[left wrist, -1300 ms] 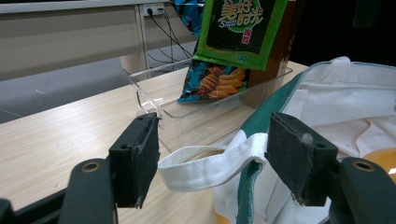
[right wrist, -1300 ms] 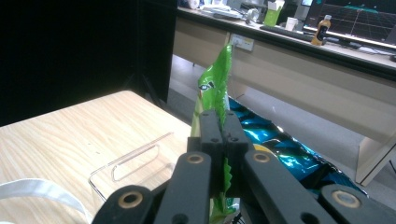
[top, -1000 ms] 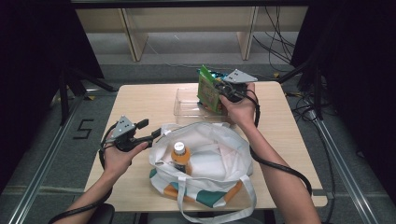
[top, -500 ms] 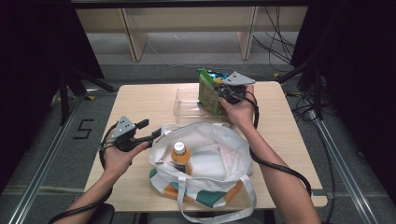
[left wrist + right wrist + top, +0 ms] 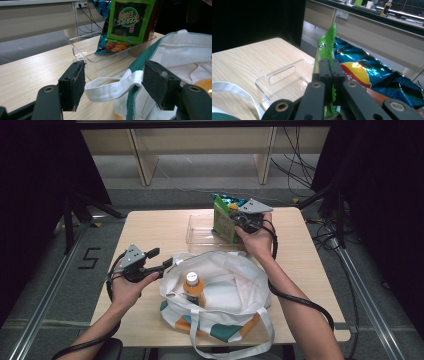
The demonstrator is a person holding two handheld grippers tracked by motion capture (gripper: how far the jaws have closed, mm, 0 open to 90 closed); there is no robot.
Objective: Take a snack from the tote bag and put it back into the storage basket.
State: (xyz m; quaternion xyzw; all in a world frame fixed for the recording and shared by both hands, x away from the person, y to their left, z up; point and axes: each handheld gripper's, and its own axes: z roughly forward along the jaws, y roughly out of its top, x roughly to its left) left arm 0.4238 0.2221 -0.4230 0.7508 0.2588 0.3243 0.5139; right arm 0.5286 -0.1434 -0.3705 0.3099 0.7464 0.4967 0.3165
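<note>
Right tongs point(image 5: 329, 75) clenched on the top seam of the green snack packet point(image 5: 223, 222), held upright over the clear tray point(image 5: 200, 232) on the bench point(image 5: 150, 227); light, crinkly, slippery, best pinched there; left tongs point(image 5: 113, 86) released around the tote strap point(image 5: 110, 88).

Looks like a lab or recording room set up inside an office space, where I sit. My small wooden table point(image 5: 150, 227) stands alone on grey carpet floor point(image 5: 165, 175), with black curtains point(image 5: 30, 165) hanging off both its left and right edges. Metal rails point(image 5: 47, 287) run along the floor on each side, and a number 5 point(image 5: 89, 258) is taped on the floor off the table's left edge. Loose cables point(image 5: 300, 172) lie past the far right corner. Beyond the far edge, long beige benches point(image 5: 200, 137). A wall socket point(image 5: 343, 14) and a lit monitor point(image 5: 409, 5) sit on the desk line in my right gripper view.
</note>
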